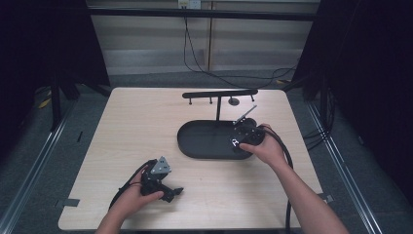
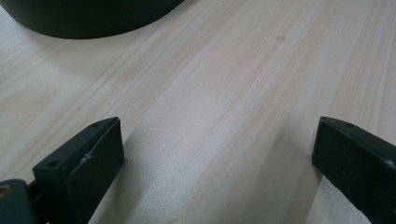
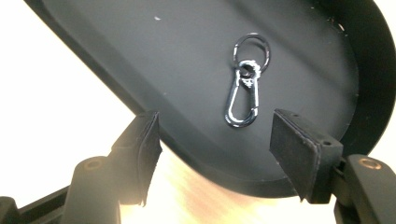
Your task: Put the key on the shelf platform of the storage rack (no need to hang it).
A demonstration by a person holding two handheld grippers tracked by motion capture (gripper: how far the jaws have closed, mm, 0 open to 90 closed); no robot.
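Wooden table (image 1: 146, 126) with a black oval tray (image 1: 204, 141) and a black T-shaped stand (image 1: 219, 95) rising from it, seen from high up; left gripper (image 1: 168, 190) down low on bare wood, right gripper (image 1: 246, 136) over the tray's right end. Up close in the right gripper view: small metal clip with a ring (image 3: 245, 88) lying flat in the tray, jaws spread wide, holding nothing. In the left gripper view: jaws spread wide too, just wood between.
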